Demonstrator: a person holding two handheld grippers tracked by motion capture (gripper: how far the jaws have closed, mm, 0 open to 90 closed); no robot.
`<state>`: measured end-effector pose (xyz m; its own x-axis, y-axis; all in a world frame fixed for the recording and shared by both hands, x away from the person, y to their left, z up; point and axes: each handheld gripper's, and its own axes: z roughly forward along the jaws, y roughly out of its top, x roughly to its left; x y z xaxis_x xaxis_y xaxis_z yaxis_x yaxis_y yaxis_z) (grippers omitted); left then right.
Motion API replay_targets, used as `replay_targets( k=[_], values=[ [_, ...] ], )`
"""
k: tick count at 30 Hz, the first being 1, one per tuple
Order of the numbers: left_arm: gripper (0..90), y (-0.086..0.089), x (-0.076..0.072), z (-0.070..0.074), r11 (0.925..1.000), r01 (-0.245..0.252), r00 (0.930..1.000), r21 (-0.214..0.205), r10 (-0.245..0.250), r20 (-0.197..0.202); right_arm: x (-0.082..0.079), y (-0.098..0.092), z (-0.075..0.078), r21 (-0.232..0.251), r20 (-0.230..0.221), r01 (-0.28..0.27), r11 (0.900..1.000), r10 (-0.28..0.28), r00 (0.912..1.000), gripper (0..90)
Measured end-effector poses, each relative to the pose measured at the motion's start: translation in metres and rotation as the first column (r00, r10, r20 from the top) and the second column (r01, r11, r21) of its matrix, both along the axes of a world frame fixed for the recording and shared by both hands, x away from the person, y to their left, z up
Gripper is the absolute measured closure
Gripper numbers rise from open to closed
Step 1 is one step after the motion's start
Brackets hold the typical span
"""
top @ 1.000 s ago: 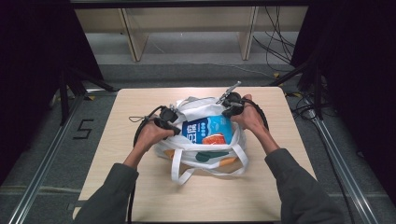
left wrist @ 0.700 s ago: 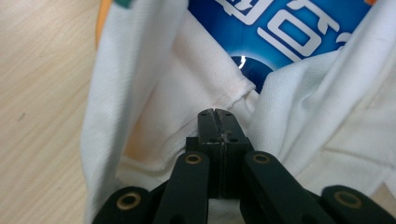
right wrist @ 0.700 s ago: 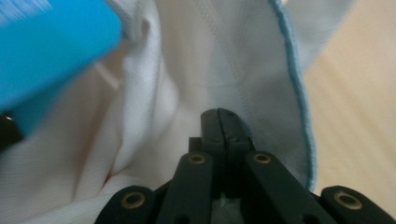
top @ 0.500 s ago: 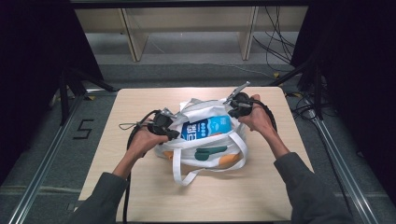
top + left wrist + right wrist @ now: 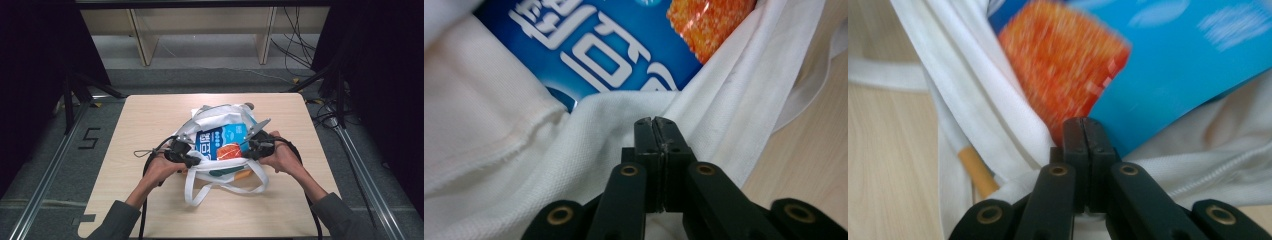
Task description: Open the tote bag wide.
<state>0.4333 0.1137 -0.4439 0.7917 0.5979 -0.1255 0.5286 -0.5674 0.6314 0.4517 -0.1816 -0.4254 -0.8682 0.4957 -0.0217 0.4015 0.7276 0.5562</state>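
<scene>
Lying mid-table (image 5: 150, 120), the white tote bag (image 5: 220, 116) holds a blue packet (image 5: 225, 142) between both hands; left gripper (image 5: 192, 161) and right gripper (image 5: 246, 149), jaws clamped on its rim, flank the mouth.

1. A table (image 5: 150, 125) with a pale wooden top stands on a grey floor (image 5: 60, 165), its long edges running left to right in the high view.
2. A white cloth bag (image 5: 215, 117) lies on the table near the middle, its mouth open.
3. The bag's two white handles (image 5: 200, 192) lie flat on the wood on the side nearest the person.
4. A black cable (image 5: 142, 152) rests on the tabletop just left of the bag.
5. A notch is cut into the table's near left corner.
</scene>
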Motion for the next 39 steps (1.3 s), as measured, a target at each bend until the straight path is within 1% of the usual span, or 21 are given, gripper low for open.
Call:
replay_targets(
  k=[1, 4, 9, 10, 13, 15, 17, 18, 19, 20, 22, 24, 27, 28, 29, 31, 35, 36, 37, 38, 39],
  values=[
    [86.6, -0.001, 0.002, 0.002, 0.9992, -0.023, 0.9996, -0.032, 0.023, 0.017, 0.001, 0.0, 0.005, 0.024, 0.019, 0.009, 0.9997, -0.01, 0.9998, 90.0],
    [85.5, 0.0, 0.013, 0.014, 0.9965, -0.062, 0.9973, -0.056, 0.064, 0.035, 0.007, 0.001, 0.019, 0.059, 0.035, 0.031, 0.9978, -0.033, 0.9989, 90.0],
    [85.7, -0.017, 0.044, 0.03, 0.9892, -0.122, 0.9896, -0.081, 0.127, 0.067, 0.016, 0.009, 0.025, 0.059, 0.06, 0.039, 0.9975, -0.042, 0.9973, 90.0],
    [85.9, -0.021, 0.053, 0.031, 0.988, -0.13, 0.9898, -0.084, 0.134, 0.048, 0.016, 0.012, 0.022, 0.047, 0.057, 0.042, 0.998, -0.045, 0.9973, 90.0],
    [86.4, -0.03, 0.077, 0.026, 0.9814, -0.188, 0.9807, -0.038, 0.19, 0.046, 0.014, 0.014, 0.016, 0.042, 0.054, 0.009, 0.9991, -0.011, 0.9985, 90.0],
    [88.1, -0.032, 0.092, 0.017, 0.9741, -0.226, 0.974, -0.016, 0.226, 0.017, 0.01, 0.012, 0.014, 0.029, 0.044, 0.02, 0.9994, -0.021, 0.9988, 90.0],
    [89.2, -0.033, 0.101, 0.008, 0.9632, -0.264, 0.9641, 0.05, 0.262, 0.044, 0.006, 0.008, 0.01, 0.008, 0.039, 0.028, 0.9996, -0.028, 0.9989, 90.0],
    [89.3, -0.03, 0.105, 0.005, 0.959, -0.28, 0.9599, 0.046, 0.278, 0.033, 0.004, 0.005, 0.006, -0.01, 0.033, 0.027, 0.9996, -0.027, 0.9991, 90.0],
    [89.4, -0.025, 0.109, 0.004, 0.9423, -0.334, 0.9425, 0.025, 0.333, 0.022, 0.002, 0.0, 0.003, -0.028, 0.018, 0.029, 0.9992, -0.029, 0.9994, 90.0],
    [89.5, -0.021, 0.112, 0.002, 0.9321, -0.361, 0.9327, 0.034, 0.36, 0.011, -0.006, -0.005, -0.008, -0.048, -0.009, 0.011, 0.9988, -0.011, 0.9999, 90.0],
    [89.5, -0.017, 0.116, -0.004, 0.9168, -0.398, 0.9168, 0.032, 0.399, -0.021, -0.01, -0.005, -0.01, -0.054, -0.006, 0.012, 0.9985, -0.013, 0.9999, 90.0],
    [89.5, -0.019, 0.116, -0.003, 0.9148, -0.402, 0.9153, 0.039, 0.403, -0.01, -0.014, -0.004, -0.015, -0.076, 0.037, -0.02, 0.9969, 0.023, 0.999, 90.0],
    [89.2, -0.02, 0.108, 0.004, 0.9308, -0.364, 0.9313, 0.032, 0.364, 0.018, -0.014, -0.003, -0.011, -0.068, 0.017, 0.009, 0.9976, -0.008, 0.9998, 90.0],
    [87.9, -0.02, 0.105, 0.005, 0.9359, -0.351, 0.9362, 0.026, 0.351, 0.024, -0.013, -0.004, -0.006, -0.048, 0.011, 0.013, 0.9988, -0.012, 0.9999, 90.0],
    [87.0, -0.02, 0.096, 0.01, 0.9506, -0.31, 0.9502, 0.01, 0.31, 0.035, -0.011, -0.005, -0.005, -0.022, 0.024, 0.017, 0.9996, -0.017, 0.9996, 90.0],
    [85.9, -0.019, 0.084, 0.015, 0.9633, -0.268, 0.9621, 0.007, 0.268, 0.052, -0.006, -0.009, 0.005, 0.046, 0.029, 0.032, 0.9985, -0.033, 0.999, 90.0],
    [84.1, -0.01, 0.057, 0.018, 0.9842, -0.176, 0.9837, 0.017, 0.175, 0.039, 0.004, -0.01, 0.017, 0.088, 0.052, 0.05, 0.9949, -0.054, 0.9971, 90.0],
    [84.0, -0.005, 0.05, 0.018, 0.9869, -0.158, 0.9872, 0.034, 0.157, 0.028, 0.004, -0.009, 0.019, 0.078, 0.047, 0.058, 0.9952, -0.062, 0.997, 90.0],
    [85.3, 0.008, 0.04, 0.012, 0.9856, -0.158, 0.9866, 0.06, 0.155, 0.05, 0.006, -0.009, 0.018, 0.042, 0.078, 0.074, 0.9964, -0.077, 0.994, 90.0],
    [86.7, 0.008, 0.04, 0.012, 0.9856, -0.158, 0.9866, 0.06, 0.155, 0.05, 0.006, -0.009, 0.018, 0.042, 0.078, 0.074, 0.9964, -0.077, 0.994, 90.0],
    [86.7, 0.016, 0.033, 0.007, 0.979, -0.192, 0.9807, 0.069, 0.189, 0.051, 0.007, -0.011, 0.017, 0.012, 0.101, 0.084, 0.9964, -0.085, 0.9912, 90.0]
  ],
)
